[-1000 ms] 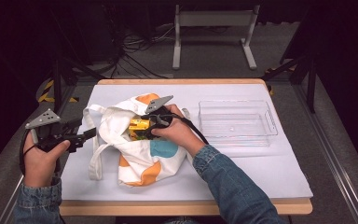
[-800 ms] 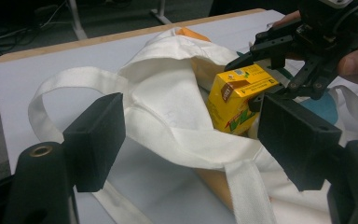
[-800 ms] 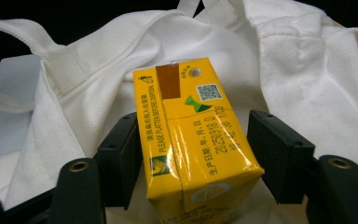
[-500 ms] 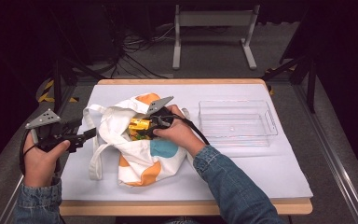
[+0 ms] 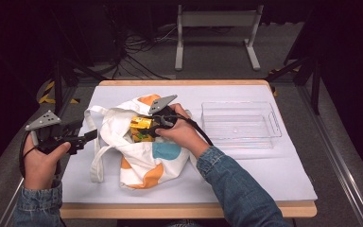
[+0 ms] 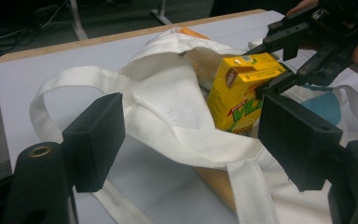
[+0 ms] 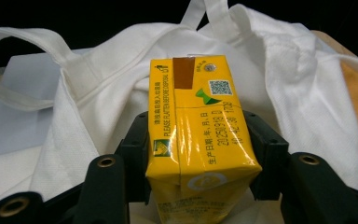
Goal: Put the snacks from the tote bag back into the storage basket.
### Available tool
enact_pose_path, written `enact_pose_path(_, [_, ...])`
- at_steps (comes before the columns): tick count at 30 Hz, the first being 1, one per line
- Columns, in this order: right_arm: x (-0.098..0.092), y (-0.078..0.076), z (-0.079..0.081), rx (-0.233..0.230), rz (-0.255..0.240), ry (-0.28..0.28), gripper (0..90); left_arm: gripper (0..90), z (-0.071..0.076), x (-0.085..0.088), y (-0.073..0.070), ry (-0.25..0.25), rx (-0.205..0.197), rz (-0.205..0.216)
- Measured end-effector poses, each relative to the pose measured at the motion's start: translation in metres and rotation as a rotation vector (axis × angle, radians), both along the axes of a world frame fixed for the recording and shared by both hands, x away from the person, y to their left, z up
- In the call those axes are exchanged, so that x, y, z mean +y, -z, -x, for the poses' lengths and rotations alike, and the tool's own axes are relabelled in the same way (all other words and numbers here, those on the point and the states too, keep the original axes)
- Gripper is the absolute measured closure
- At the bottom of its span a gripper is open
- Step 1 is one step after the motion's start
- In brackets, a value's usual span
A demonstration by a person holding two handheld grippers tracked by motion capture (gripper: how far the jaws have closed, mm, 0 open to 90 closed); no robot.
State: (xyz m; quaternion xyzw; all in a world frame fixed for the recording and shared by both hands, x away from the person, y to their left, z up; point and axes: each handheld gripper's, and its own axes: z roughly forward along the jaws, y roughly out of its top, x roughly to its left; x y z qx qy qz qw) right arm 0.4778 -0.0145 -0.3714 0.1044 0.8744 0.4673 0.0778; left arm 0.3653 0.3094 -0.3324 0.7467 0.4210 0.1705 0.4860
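Yellow drink carton [image 7: 200,140] sits clamped between the two jaws of the right tool [image 5: 157,124], whose jaws have just been closing onto its sides; its lower end runs out of the bottom of the right gripper view. It stands at the mouth of the white tote bag [image 5: 142,151], just beyond that tool's tips. From above, the right hand [image 5: 182,132] and the tool's body cover much of the carton, and the bag's folds hide whatever else lies inside. The left tool [image 5: 82,137] hovers with jaws spread wide, nothing between its pads, beside the bag's handles [image 6: 65,86]. A clear tray [image 5: 241,124] rests on the worktop [image 5: 264,175] behind the right tool.
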Motion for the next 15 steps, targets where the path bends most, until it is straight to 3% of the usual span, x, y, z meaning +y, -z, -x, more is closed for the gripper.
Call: enact_pose_path(15, [-0.011, -0.038, 0.007, -0.028, -0.04, -0.04, 50.8, 24.0, -0.001, 0.0, 0.001, -0.002, 0.003, 0.001])
